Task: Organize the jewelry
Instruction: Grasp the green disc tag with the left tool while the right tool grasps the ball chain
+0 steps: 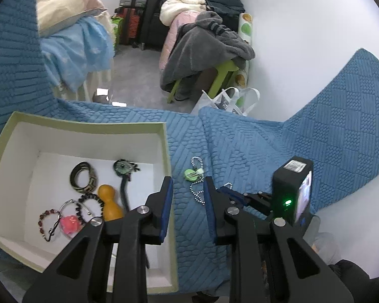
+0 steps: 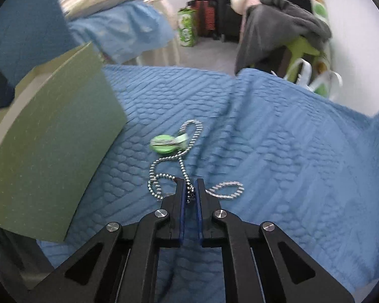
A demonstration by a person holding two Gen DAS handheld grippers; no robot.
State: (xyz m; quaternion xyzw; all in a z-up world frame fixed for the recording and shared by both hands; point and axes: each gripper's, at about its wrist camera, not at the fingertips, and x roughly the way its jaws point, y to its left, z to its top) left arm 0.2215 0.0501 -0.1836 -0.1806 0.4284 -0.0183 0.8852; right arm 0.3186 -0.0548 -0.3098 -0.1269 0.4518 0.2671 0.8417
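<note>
the right gripper [image 2: 189, 189] is pinched on the ball-chain necklace [image 2: 187, 171], which lies on the blue bedspread [image 2: 278, 164] just right of the green box [image 1: 168, 151]. lift slowly so the green pendant [image 2: 165, 144] trails clear, then lower it into the box. the left gripper [image 1: 188, 189] hangs spread, empty.

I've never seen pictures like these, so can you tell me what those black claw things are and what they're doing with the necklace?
Those claws are two grabbing tools, one in each of a person's hands, each with a small camera looking along its fingers. The right gripper has pinched the silver bead chain of a necklace with a green pendant, lying on a blue bedspread. The left gripper holds nothing, its fingers apart. Its picture shows a white box already holding bracelets and other trinkets.
</note>
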